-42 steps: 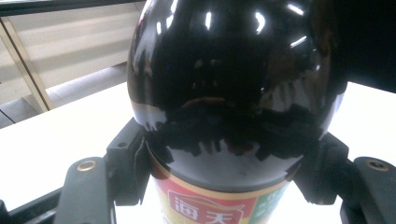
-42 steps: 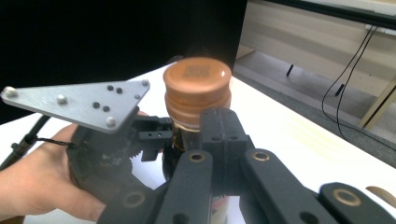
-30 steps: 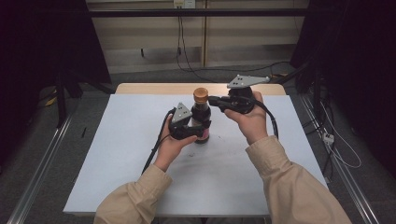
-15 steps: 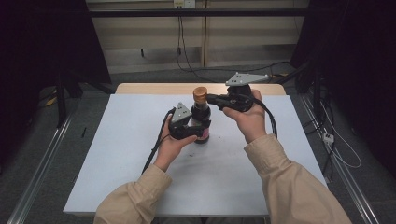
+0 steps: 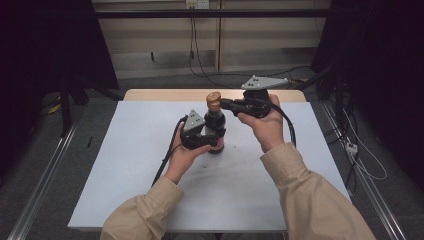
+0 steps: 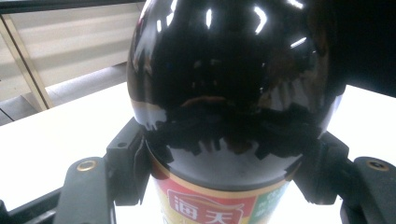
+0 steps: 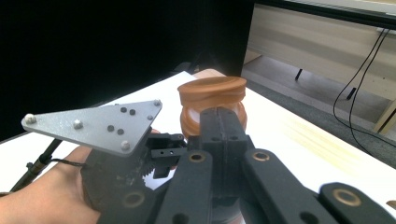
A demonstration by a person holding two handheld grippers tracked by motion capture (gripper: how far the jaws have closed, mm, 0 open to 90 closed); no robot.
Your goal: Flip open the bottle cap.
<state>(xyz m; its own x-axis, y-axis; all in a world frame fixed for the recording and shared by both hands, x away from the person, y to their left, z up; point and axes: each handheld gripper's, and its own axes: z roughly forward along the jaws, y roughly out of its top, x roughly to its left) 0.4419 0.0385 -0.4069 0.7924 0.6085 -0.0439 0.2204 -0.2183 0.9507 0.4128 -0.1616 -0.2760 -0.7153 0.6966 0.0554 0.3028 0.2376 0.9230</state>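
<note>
Bottle work is about half done, I think. In the high view, the dark sauce bottle [image 5: 215, 131] stands upright on the worktop [image 5: 125, 165]. The left gripper [image 5: 206, 138] has its jaws shut around the bottle's middle to hold it steady. The right gripper [image 5: 226, 104] comes in from the side, with its jaws at the brown cap [image 5: 214, 100]. The cap is still on top of the bottle.

In the left gripper view, the bottle [image 6: 229, 84] sits right between the jaws, one black jaw pressed to each side. The red label is just below them. So the hold on the bottle looks done.

In the right gripper view, the jaws are close together, right at the cap [image 7: 212, 95], under its wide top. They seem to pinch the cap, but I cannot tell how tight. The left gripper's grey plate [image 7: 95, 123] is beside them.

What is left, I guess: twist the cap loose and lift it off.
</note>
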